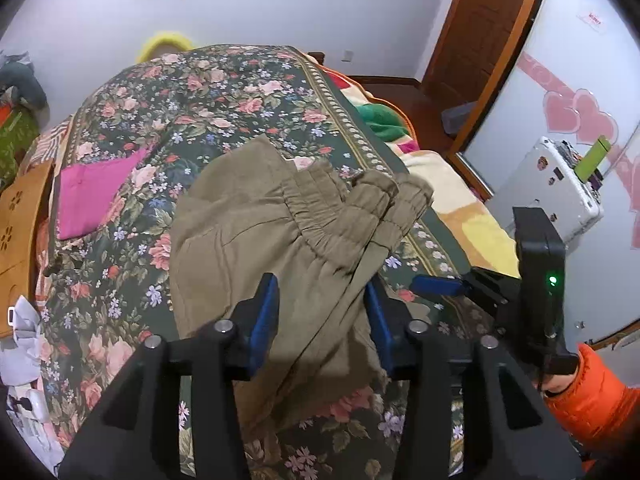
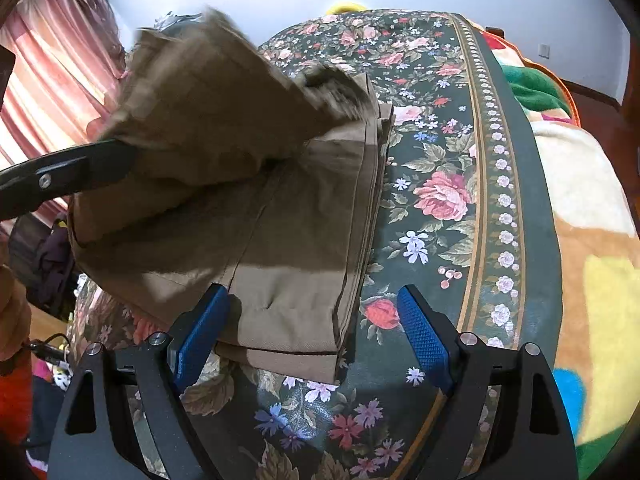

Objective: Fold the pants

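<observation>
My left gripper [image 1: 326, 312] straddles the khaki pants [image 1: 280, 232] unclamped; my right gripper [image 2: 312, 332] gapes over their hem, floral bedspread [image 2: 440, 160] clear rightward, legs running away from me.

One pair of khaki pants [image 1: 256, 232] on one bed, one floral bedspread [image 1: 224, 92], one magenta folded cloth [image 1: 96, 196], two grippers, left gripper [image 1: 324, 312] and right gripper [image 2: 312, 332], four blue fingers [image 2: 420, 332], one wooden door [image 1: 476, 28]
</observation>
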Tool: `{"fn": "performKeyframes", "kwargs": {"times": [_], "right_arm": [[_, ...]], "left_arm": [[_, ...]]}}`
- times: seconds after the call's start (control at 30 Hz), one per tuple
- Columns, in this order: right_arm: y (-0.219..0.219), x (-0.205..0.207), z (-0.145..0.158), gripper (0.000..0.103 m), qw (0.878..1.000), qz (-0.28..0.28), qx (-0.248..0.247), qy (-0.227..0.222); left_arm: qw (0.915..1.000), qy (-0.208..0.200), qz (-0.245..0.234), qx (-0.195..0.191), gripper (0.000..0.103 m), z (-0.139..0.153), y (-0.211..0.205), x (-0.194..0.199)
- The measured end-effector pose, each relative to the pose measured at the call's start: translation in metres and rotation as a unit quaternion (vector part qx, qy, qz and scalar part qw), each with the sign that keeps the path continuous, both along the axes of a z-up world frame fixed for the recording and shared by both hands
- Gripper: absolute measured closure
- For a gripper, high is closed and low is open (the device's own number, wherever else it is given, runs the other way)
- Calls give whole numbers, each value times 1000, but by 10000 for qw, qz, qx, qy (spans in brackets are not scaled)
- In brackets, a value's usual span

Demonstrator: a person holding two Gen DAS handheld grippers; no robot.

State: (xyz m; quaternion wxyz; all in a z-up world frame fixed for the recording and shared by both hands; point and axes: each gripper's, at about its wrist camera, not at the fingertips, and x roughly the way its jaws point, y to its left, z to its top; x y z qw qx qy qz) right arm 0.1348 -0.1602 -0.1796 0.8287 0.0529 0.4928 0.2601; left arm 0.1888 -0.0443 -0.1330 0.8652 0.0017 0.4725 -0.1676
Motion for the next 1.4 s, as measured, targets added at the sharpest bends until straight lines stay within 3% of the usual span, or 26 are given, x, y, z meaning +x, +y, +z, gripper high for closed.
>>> {"fn": "performKeyframes", "kwargs": {"times": [0.27,0.43,0.73,1.07,1.3,1.4], "right_arm": [[-1,-1,4,20,9999,-24,-106,-103],[-8,-4,10,20,9996,-89,-145,-204],[-34,-3,32,18,9972,-532,-124,-501],[-57,12,43,18,9932,-951,-115,-665],[-57,21,38,18,9932,-991,-131,-600],[-55,21,36,18,9933,-958,-185,-622]], "left_arm": [[9979,-537,297,203,29,21,20,1],[9948,-678,642,403,24,20,46,28],[9910,-99,1160,662,23,-23,96,115],[9898,787,882,799,23,-92,87,197],[9771,1338,574,1551,22,-149,71,213],[9765,1165,479,1751,18,-150,71,200]]}}
